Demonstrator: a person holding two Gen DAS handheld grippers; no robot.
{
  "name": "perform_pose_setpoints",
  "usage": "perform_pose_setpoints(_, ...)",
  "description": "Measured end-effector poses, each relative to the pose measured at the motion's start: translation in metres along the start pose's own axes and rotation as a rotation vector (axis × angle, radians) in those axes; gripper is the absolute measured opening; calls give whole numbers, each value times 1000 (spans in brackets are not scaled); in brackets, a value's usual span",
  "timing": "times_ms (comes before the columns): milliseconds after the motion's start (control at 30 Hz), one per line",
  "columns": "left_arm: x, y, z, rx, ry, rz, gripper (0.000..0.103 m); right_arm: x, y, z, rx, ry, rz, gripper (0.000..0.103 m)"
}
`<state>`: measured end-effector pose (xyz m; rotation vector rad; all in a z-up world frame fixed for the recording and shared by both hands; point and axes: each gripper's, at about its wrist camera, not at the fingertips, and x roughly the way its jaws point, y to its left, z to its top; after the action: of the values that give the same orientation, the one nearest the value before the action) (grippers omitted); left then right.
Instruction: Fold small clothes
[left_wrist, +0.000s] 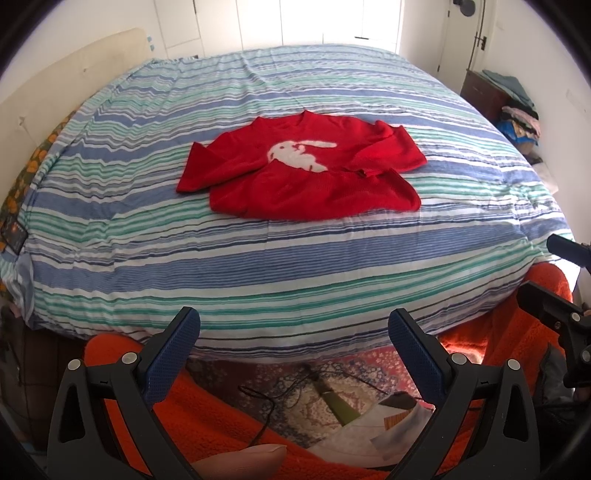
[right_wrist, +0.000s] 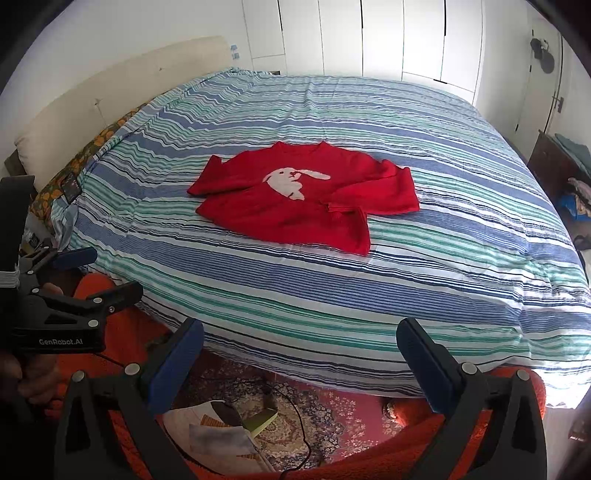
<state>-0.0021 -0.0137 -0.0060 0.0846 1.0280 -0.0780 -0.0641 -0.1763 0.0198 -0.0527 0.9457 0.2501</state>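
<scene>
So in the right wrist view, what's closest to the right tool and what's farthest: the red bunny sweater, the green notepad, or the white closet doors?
1. Green notepad, on the rug just below the right tool.
2. Red bunny sweater, mid-bed on the striped duvet.
3. White closet doors, on the far wall behind the bed.

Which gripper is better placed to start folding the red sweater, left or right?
Neither clearly. The left gripper and right gripper are both open, empty and back at the bed's near edge, far from the red sweater. Probably each takes the sleeve on its own side.
</scene>
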Motion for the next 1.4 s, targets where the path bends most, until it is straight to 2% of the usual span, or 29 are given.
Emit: perform_pose_setpoints(1400,8,1,3,8,24,-1,102,7,1,2,3,29,6,103)
